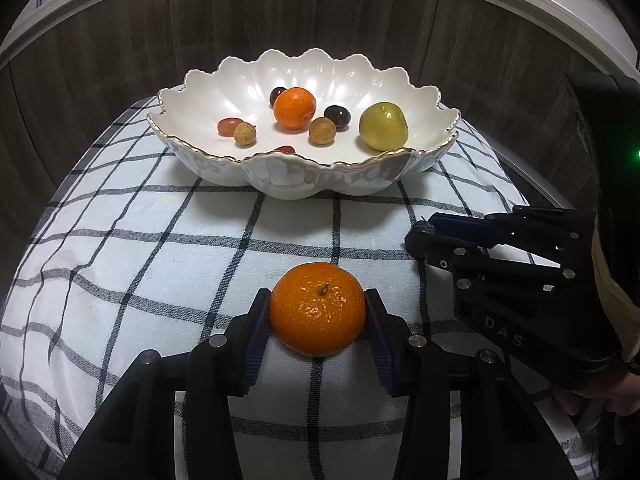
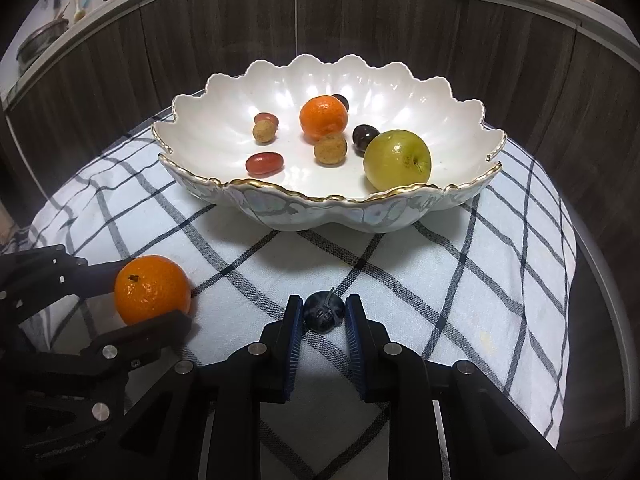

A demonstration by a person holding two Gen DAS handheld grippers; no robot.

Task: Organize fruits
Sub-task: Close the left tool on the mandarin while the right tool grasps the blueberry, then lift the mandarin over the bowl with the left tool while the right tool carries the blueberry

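Tools were both clenched on fruit: left tool [image 1: 318, 316] gripped a mandarin [image 1: 318, 309], right tool [image 2: 324, 314] pinched a dark grape [image 2: 324, 310], both low on the checked cloth [image 1: 160, 248]. Scalloped bowl [image 1: 208, 80] sat at 12 o'clock of them, holding a second mandarin [image 1: 295, 107], a green apple [image 1: 383, 126] at its 3 o'clock and small fruits.

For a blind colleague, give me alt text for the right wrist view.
The right gripper pinches a dark grape on a checked cloth. Beyond sits a scalloped white bowl of fruit; at left, the left gripper holds a mandarin.
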